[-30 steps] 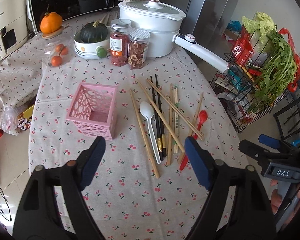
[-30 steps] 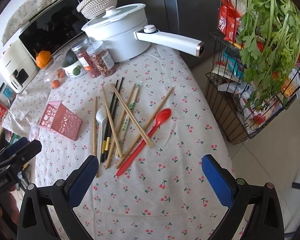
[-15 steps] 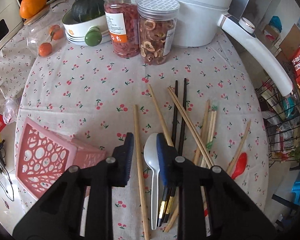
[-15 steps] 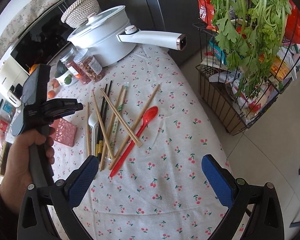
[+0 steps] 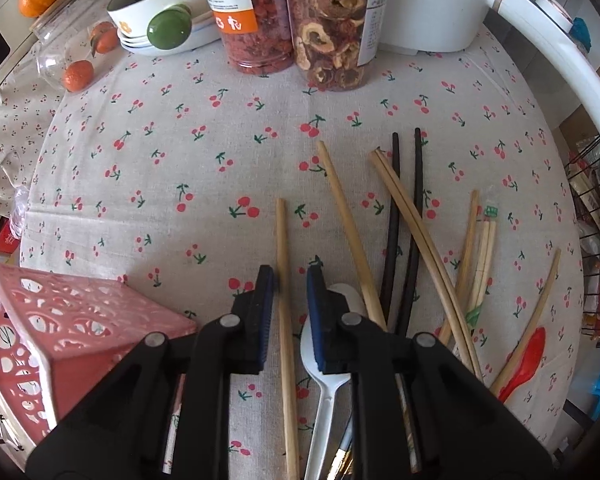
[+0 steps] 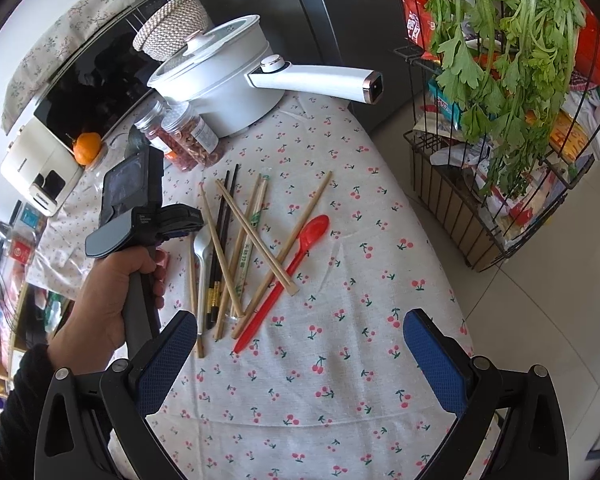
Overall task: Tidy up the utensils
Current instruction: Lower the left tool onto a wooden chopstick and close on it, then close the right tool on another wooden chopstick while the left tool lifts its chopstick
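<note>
Several wooden and black chopsticks, a white spoon and a red spoon lie loose on the cherry-print tablecloth. My left gripper is low over the cloth, its narrowed jaws straddling one wooden chopstick without clamping it. The pink perforated basket stands just left of it. My right gripper is wide open and empty above the table's near edge, short of the red spoon and chopstick pile. The left gripper's body shows in the right wrist view.
Two jars, a bowl with squash, oranges and a white pot with long handle stand at the back. A wire rack with greens stands off the table's right side.
My left gripper has dropped down and forward to the chopsticks, and its jaws have narrowed around one wooden chopstick. The right gripper has stayed open, shifting only slightly.
</note>
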Demonstrator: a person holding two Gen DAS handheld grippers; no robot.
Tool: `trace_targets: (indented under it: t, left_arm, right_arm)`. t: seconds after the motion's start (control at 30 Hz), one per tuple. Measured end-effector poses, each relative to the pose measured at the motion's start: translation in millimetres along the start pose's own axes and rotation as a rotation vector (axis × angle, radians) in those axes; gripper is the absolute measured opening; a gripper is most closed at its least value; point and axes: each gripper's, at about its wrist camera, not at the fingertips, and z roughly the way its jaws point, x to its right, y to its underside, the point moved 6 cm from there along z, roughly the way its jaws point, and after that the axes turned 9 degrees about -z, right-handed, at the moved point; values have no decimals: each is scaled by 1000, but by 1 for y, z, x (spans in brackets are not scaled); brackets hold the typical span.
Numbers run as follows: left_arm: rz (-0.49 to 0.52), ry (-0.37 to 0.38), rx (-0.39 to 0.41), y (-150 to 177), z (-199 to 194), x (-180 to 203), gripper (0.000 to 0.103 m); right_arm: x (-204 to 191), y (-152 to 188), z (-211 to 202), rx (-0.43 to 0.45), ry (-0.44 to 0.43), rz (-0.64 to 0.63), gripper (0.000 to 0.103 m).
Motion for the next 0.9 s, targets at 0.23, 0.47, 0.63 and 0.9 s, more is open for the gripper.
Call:
trace_targets:
  t: [0.23,0.47,0.63,0.9]
  left_arm:
    - [66,96,50,26,-31,9,6]
    - [150,270,141,71,-110,-1,6]
    - [172,373,197,79,-146,-45,6]
    - [166,490,304,96,-181,-115,6]
  right_arm:
    - [3,-5,7,3,27,6,103]
    - [-2,-18,25,-5,-60,63,87]
    - [-23,-22,55,-58,-161,83,63]
    - [-75,-53,99,-42,-153,-87,57]
